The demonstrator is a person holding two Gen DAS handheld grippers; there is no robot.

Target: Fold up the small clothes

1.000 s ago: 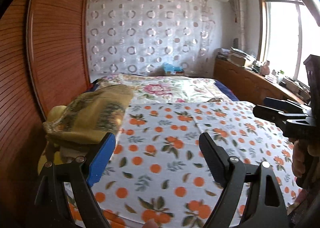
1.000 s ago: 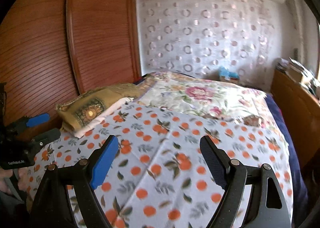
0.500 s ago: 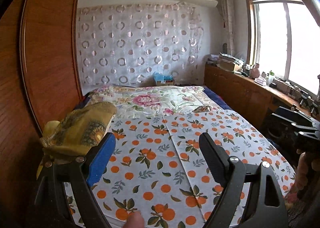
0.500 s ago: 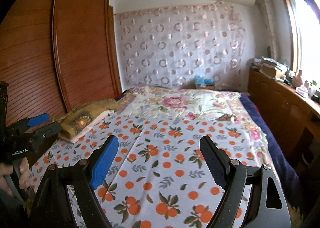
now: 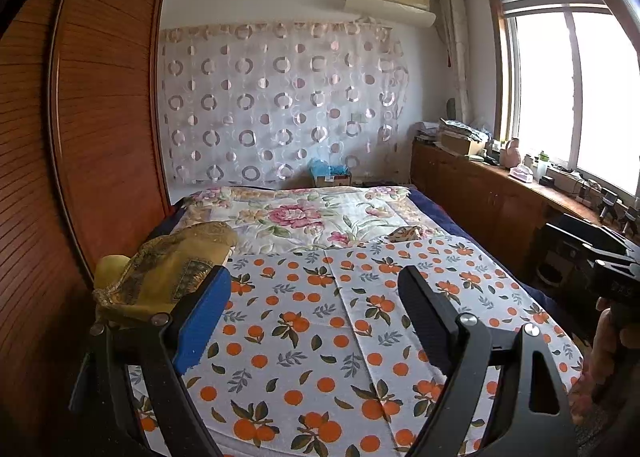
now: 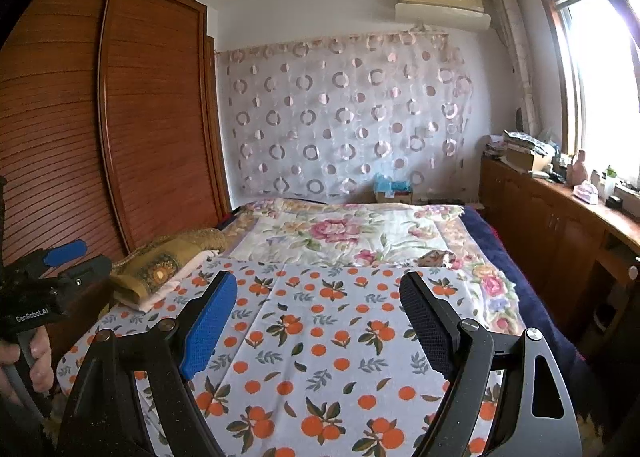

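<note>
While both grippers have lifted and pulled back since a second ago, the left gripper point(image 5: 312, 321) and right gripper point(image 6: 318, 323) hang wide open and empty above the orange-print cloth point(image 5: 320, 337). That cloth lies flat on the bed point(image 6: 540, 321), beside the folded yellow pile point(image 5: 168, 277); probably folding hasn't begun.

Matt orange-print cloth point(image 5: 320, 337) covers the bed beside a glossy slatted wooden wardrobe point(image 5: 80, 137).
</note>
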